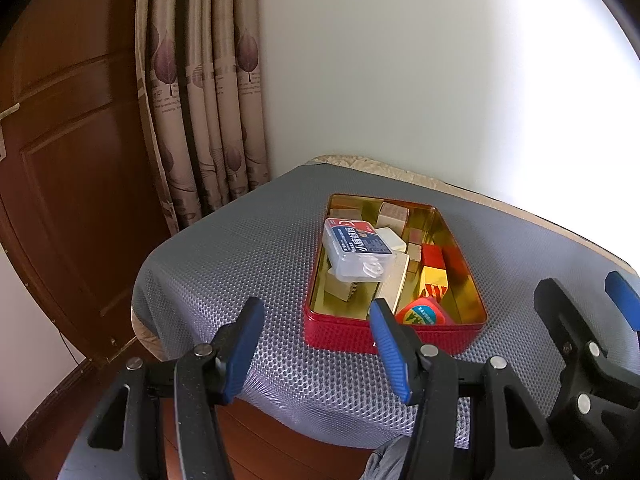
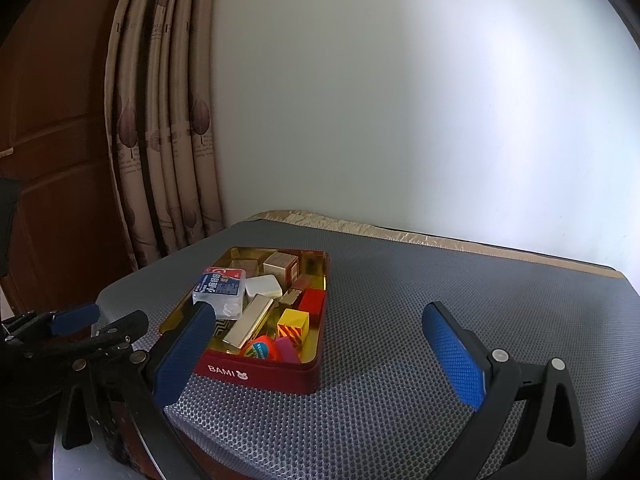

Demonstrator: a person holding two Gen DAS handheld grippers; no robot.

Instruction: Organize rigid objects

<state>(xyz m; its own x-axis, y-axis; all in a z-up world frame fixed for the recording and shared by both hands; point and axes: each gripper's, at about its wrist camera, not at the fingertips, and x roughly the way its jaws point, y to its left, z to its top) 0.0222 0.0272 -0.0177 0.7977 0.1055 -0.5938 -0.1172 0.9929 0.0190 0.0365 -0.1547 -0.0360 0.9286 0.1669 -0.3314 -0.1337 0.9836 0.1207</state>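
A red tin (image 1: 360,334) (image 2: 276,372) marked BAMI, gold inside, sits on the grey mesh mat. It holds several small things: a clear plastic case with a blue and red label (image 1: 356,250) (image 2: 220,288), a white block (image 2: 262,285), a metal bar (image 2: 248,322), wooden cubes (image 1: 394,212), red and yellow blocks (image 1: 434,270) (image 2: 294,322), and a round red tape (image 1: 424,314). My left gripper (image 1: 316,348) is open and empty, just in front of the tin. My right gripper (image 2: 320,356) is open and empty, its left finger beside the tin's left wall.
The grey mat (image 2: 440,300) covers a small table against a white wall (image 2: 400,100). A patterned curtain (image 1: 200,100) and a brown wooden door (image 1: 72,160) stand at the left. The table's front and left edges lie close to the grippers.
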